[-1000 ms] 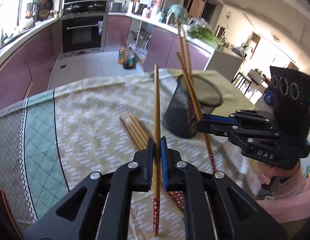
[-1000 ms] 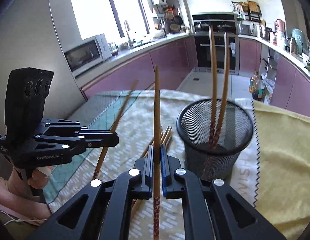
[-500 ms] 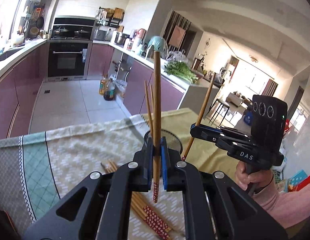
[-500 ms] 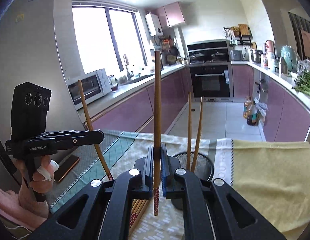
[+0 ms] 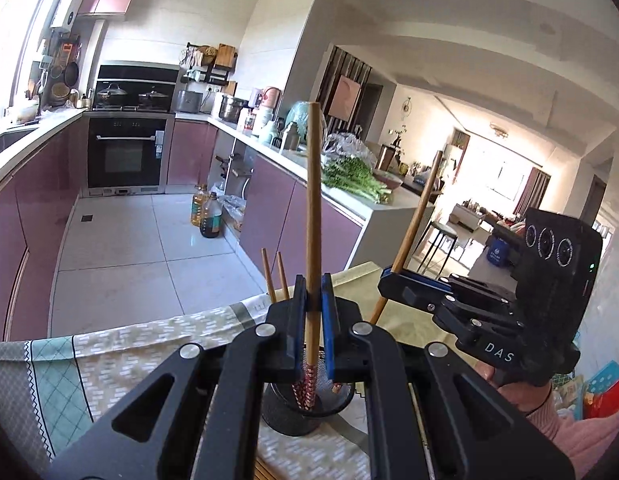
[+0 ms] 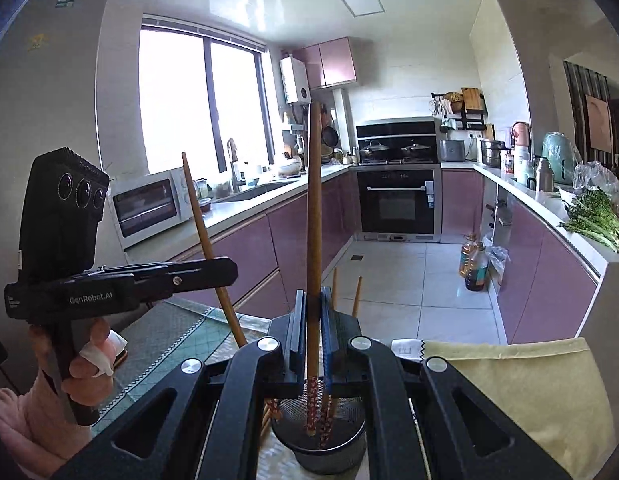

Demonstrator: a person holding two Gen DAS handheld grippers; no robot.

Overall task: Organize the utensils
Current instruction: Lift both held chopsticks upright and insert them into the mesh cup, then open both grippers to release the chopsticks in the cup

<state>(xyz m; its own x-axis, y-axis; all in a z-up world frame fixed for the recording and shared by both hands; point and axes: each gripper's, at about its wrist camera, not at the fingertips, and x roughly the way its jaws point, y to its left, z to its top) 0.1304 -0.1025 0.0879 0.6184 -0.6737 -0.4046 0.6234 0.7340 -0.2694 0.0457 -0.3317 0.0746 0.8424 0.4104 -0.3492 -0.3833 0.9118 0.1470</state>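
Note:
My left gripper (image 5: 312,300) is shut on a wooden chopstick (image 5: 313,208), held upright with its red patterned end over the black mesh cup (image 5: 301,408). My right gripper (image 6: 312,312) is shut on another chopstick (image 6: 314,216), also upright, its patterned end down inside the mesh cup (image 6: 321,440). Two more chopsticks (image 6: 345,292) stand in the cup. In the left wrist view the right gripper (image 5: 393,280) holds its chopstick (image 5: 415,220) to the right. In the right wrist view the left gripper (image 6: 225,270) holds its chopstick (image 6: 205,236) to the left.
The cup stands on a table with a patterned green-and-cream cloth (image 5: 109,360) and a yellow cloth (image 6: 529,392). Loose chopsticks lie under my left gripper at the bottom edge (image 5: 265,474). Kitchen counters, oven and tiled floor lie beyond the table.
Both grippers have risen and tilted level, moving over the mesh cup. The chopsticks' patterned ends now hang at the cup's mouth; the loose chopsticks on the cloth dropped out of sight.

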